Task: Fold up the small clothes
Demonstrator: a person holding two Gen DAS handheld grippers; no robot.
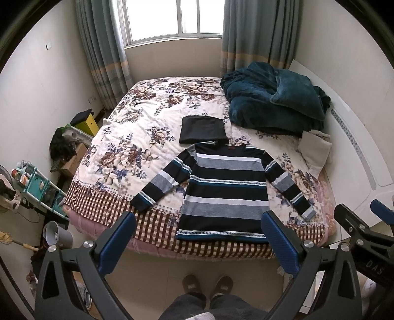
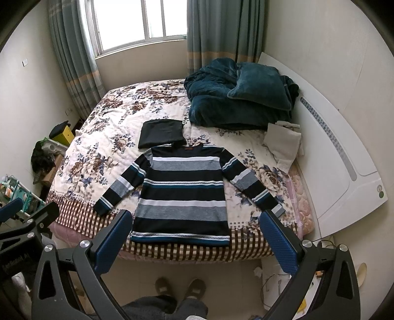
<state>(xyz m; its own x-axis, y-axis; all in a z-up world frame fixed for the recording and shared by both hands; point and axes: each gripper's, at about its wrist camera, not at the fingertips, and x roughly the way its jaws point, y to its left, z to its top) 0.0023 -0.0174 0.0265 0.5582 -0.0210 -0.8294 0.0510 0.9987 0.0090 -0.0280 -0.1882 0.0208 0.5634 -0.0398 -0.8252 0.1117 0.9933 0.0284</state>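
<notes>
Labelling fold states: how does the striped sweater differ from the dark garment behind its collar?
The striped sweater lies spread flat, both sleeves angled out; the dark garment is already folded into a compact rectangle. The sweater has navy, grey, white and teal bands; the dark garment is plain. The sweater covers much more bed. Both rest on the floral bedspread, touched by neither tongs.

window (image 1: 172, 17): bright daylight | curtains (image 1: 103, 49): grey-green | walls (image 1: 37, 81): off-white | floor (image 1: 172, 268): pale tile
</notes>
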